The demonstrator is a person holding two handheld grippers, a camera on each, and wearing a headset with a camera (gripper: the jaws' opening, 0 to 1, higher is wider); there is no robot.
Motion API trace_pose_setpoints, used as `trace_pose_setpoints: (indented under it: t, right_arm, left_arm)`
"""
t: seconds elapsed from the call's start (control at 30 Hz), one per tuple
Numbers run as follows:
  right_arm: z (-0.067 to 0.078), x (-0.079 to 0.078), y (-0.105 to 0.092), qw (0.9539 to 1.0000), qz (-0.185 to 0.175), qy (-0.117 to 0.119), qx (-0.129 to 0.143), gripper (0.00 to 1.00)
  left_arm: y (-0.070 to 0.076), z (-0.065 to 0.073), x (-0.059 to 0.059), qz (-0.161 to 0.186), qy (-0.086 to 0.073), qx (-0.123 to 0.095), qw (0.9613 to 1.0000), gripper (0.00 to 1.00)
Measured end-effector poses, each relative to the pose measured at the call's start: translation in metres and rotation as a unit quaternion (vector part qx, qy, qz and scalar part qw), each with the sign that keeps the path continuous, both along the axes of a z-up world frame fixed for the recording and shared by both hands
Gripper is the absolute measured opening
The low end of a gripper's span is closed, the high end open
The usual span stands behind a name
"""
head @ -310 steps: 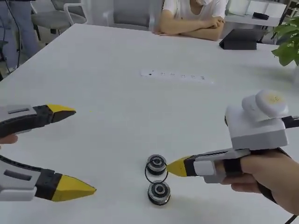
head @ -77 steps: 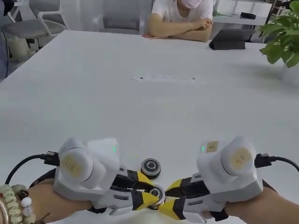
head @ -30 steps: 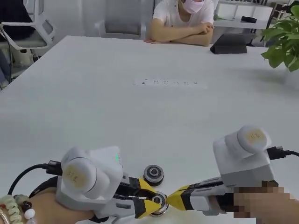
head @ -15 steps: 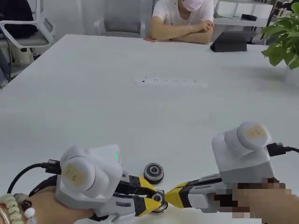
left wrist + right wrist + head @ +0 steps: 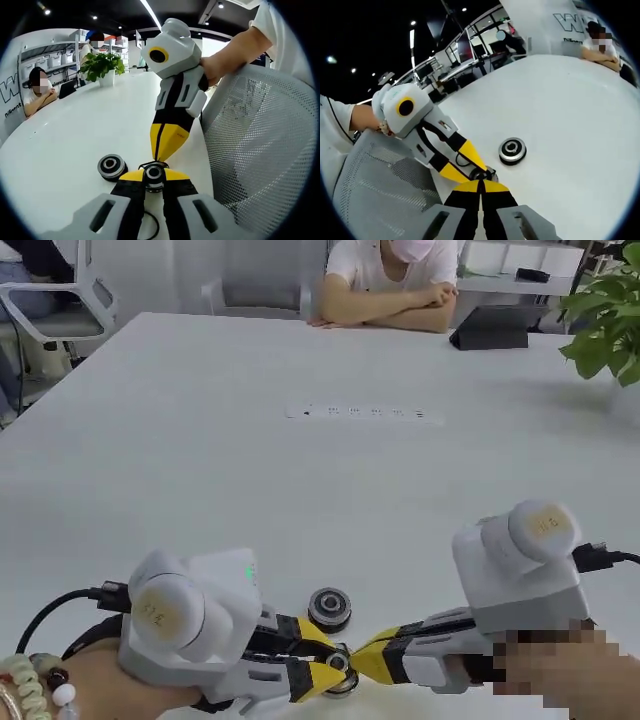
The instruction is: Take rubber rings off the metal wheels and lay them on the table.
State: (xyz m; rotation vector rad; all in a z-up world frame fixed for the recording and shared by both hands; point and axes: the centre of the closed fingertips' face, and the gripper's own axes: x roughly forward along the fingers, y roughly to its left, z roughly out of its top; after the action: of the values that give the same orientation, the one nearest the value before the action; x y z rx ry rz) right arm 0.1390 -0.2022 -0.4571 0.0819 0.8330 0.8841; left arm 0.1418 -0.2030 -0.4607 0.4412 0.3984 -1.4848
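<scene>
Left claw clamped on a metal wheel at the near edge of the desk. Right claw narrow, jaws together, tip against the rubber ring on that wheel. Second wheel flat on the desk just beside, apart from both claws.

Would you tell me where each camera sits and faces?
Head view: on the headset, looking down at the table; braceleted wrist shows.
Left gripper view: on the left gripper, looking along its jaws gripping a wheel; the right gripper and right hand face it.
Right gripper view: on the right gripper, facing the left gripper and left hand.
Both share the loose wheel.
</scene>
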Motion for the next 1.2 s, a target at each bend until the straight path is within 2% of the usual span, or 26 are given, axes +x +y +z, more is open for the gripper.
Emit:
trace_pose_setpoints:
  t: [0.17,0.23,0.3,0.33,0.37,0.7,0.77,0.87,0.9,0.97,1.07,1.17,1.2]
  right_arm:
    - [0.002,0.000,0.002,1.0000,0.002,-0.002,0.005,0.00]
    - [0.006,-0.001,0.005,0.9998,0.003,0.002,0.020,0.00]
    - [0.012,0.002,0.008,0.9996,-0.001,-0.011,0.028,0.00]
    - [0.010,0.002,0.008,0.9998,0.000,-0.005,0.021,0.00]
    - [0.009,0.002,0.007,0.9998,0.000,-0.010,0.016,0.00]
    - [-0.003,0.004,-0.002,0.9995,-0.025,0.017,0.007,0.00]
    - [-0.003,0.004,-0.003,0.9993,-0.027,0.021,0.012,0.00]
    - [-0.002,0.005,-0.004,0.9993,-0.030,0.020,0.012,0.00]
    - [-0.002,0.005,-0.005,0.9992,-0.032,0.021,0.012,0.00]
    - [-0.002,0.005,-0.005,0.9990,-0.034,0.024,0.014,0.00]
    - [-0.003,0.005,-0.007,0.9988,-0.039,0.026,0.012,0.00]
    - [-0.002,0.006,-0.008,0.9987,-0.041,0.027,0.015,0.00]
    - [-0.001,0.007,-0.008,0.9986,-0.042,0.028,0.018,0.00]
  left_arm:
    - [0.000,0.000,0.000,0.000,0.000,0.000,1.0000,0.07]
    - [0.000,0.000,0.000,0.000,0.001,-0.001,1.0000,0.07]
    - [0.000,0.000,0.000,0.001,0.001,-0.001,1.0000,0.07]
    - [0.000,0.000,0.000,0.001,0.001,-0.002,1.0000,0.07]
    - [0.000,0.000,0.000,0.001,0.002,-0.002,1.0000,0.07]
    - [0.000,0.001,0.000,0.007,0.007,-0.006,0.9999,0.08]
    - [0.000,0.000,0.000,0.007,0.012,-0.007,0.9999,0.08]
    - [0.000,0.001,-0.003,0.001,0.030,-0.005,0.9995,0.12]
    - [0.000,0.002,-0.003,-0.001,0.030,-0.003,0.9995,0.13]
    - [0.000,0.006,-0.001,-0.001,0.028,-0.007,0.9996,0.12]
    - [-0.002,0.020,0.005,0.014,0.046,-0.037,0.9981,0.11]
    - [0.000,0.033,0.012,0.023,0.043,-0.051,0.9975,0.15]
    - [0.002,0.037,0.015,0.025,0.038,-0.055,0.9975,0.17]
